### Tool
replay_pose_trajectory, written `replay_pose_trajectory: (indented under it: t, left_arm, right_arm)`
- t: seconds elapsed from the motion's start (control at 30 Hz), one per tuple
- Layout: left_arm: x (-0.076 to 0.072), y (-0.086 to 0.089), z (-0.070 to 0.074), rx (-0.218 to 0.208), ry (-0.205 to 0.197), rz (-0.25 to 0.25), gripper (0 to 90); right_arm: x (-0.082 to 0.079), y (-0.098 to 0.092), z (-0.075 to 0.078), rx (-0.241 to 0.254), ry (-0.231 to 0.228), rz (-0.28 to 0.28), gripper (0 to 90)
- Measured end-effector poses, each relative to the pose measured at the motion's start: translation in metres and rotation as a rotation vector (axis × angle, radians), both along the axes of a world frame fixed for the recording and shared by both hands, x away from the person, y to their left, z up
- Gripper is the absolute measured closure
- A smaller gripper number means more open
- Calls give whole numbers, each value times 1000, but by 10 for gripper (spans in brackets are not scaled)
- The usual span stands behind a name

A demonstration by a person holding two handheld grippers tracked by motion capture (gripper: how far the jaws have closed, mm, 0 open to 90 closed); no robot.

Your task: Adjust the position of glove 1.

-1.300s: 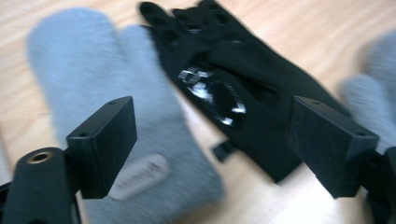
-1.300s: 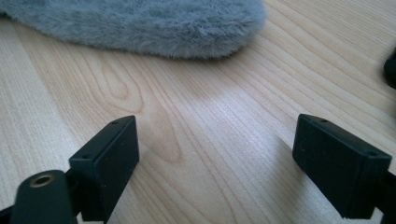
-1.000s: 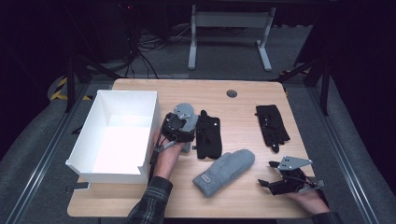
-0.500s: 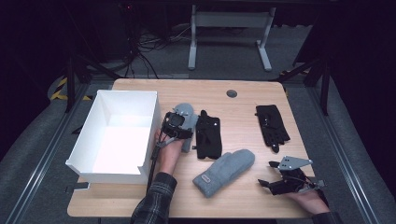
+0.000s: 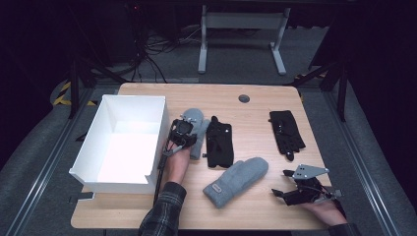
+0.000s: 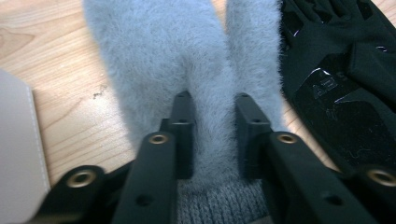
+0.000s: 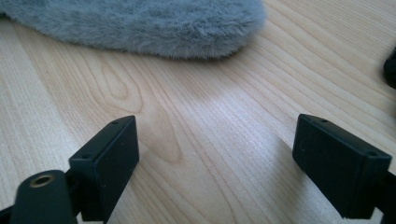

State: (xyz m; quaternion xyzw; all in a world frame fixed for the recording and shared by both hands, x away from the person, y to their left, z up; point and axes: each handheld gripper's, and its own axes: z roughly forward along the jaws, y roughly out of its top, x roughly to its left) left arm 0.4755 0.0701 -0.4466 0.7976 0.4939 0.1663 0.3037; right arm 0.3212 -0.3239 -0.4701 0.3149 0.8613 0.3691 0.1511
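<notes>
while left gripper point(image 6: 212, 135) pinches grey mitten point(image 6: 187, 70), black glove point(image 6: 341, 88) alongside.

Item: fluffy grey mitten point(image 5: 195, 129), knit cuff toward the person.
Pose: flat on bench, thumb alongside.
Location: between white box point(image 5: 123, 142) and black glove point(image 5: 219, 142).

My high view sits above the near edge of the table point(image 5: 255, 105), facing forward and down; it takes in the whole top plus floor beyond. My left gripper view rides low and very close, looking along its jaws onto the grey mitten point(image 6: 187, 70) beside the black glove point(image 6: 341, 79); both lie left of centre in the high view. My right gripper view skims the wood at the near right, facing left toward the second grey mitten point(image 7: 140, 23), also shared with the high view.
</notes>
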Motion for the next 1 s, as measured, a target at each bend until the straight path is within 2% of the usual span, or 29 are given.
replay_pose_trajectory:
  t: [0.13,0.3,0.4,0.53,0.7,0.83,0.87,1.0]
  left_arm:
    - [-2,-1,4,6,-9,-7,813]
    - [-7,-2,11,-1,-12,-31,824]
    - [-12,-3,17,1,-26,-51,826]
    - [-18,-3,26,-17,-38,-71,826]
    - [-25,-3,34,-49,-48,-127,827]
    - [-34,-3,43,-68,-60,-192,827]
    - [-34,-3,43,-68,-60,-192,827]
    - [-42,-5,45,-99,-62,-264,827]
  right_arm:
    - [0,0,0,0,1,0,148]
    - [0,0,0,0,1,0,148]
    - [0,0,0,0,1,-1,148]
    - [0,0,0,0,1,0,148]
    - [0,0,0,0,1,-1,148]
    - [0,0,0,0,1,-1,148]
    - [0,0,0,0,1,-1,148]
    - [0,0,0,0,1,-2,148]
